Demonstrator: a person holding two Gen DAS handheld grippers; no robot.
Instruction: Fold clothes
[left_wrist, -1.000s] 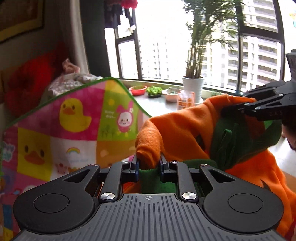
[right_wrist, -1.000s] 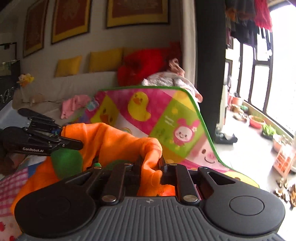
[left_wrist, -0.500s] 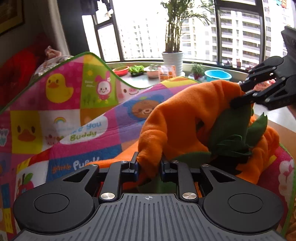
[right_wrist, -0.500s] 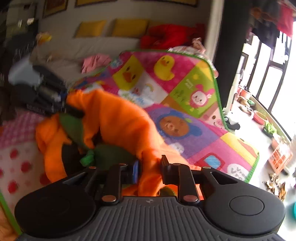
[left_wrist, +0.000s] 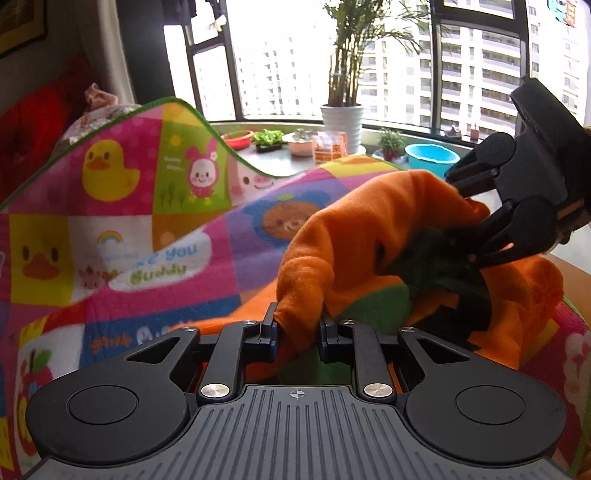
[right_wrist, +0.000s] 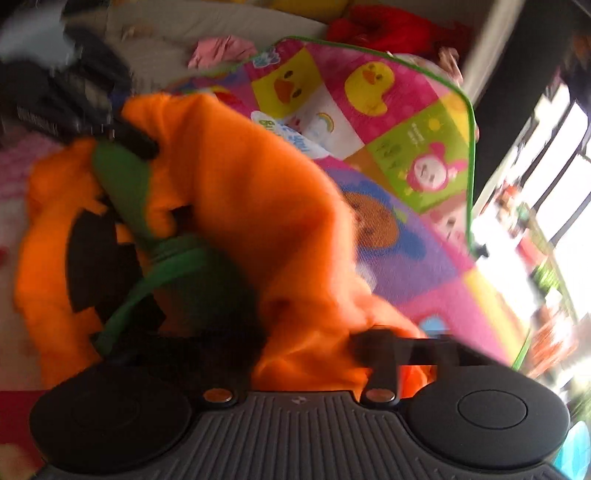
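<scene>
Right now I have the orange garment (left_wrist: 369, 236) pinched at two points and bunched between my grippers, low over the mat (left_wrist: 155, 236). My left gripper (left_wrist: 297, 330) is clamped tight on an orange fold; the cloth bulges up out of the jaws in the left wrist view. My right gripper (right_wrist: 306, 345) has orange cloth between its jaws, which are closing on it a little at this moment; its own view is smeared by motion, so I cannot see its near finger clearly. In the left wrist view the same right gripper (left_wrist: 476, 225) sits at the far right, fingers buried in the garment's green and black trim.

I judge this to be the laying-out step: the piece is a crumpled lump with green collar parts and black patches showing, not flat and not yet folded. The next move, as I read it, calls for drawing the two grips apart so the cloth stretches, then setting it on the mat without letting the trim tuck under. Thick fleece like this may slip if either hold loosens.

The surface is a bright children's mat with ducks, a rabbit, a bear and a green edge; its far part rises like a hump. Beyond it, a potted plant (left_wrist: 341, 118), small bowls and a blue tub (left_wrist: 432, 155) stand by big windows facing tower blocks. The right wrist view shows a pale sofa (right_wrist: 221, 27) with a pink cloth (right_wrist: 221, 50) and something red (right_wrist: 391, 24).
</scene>
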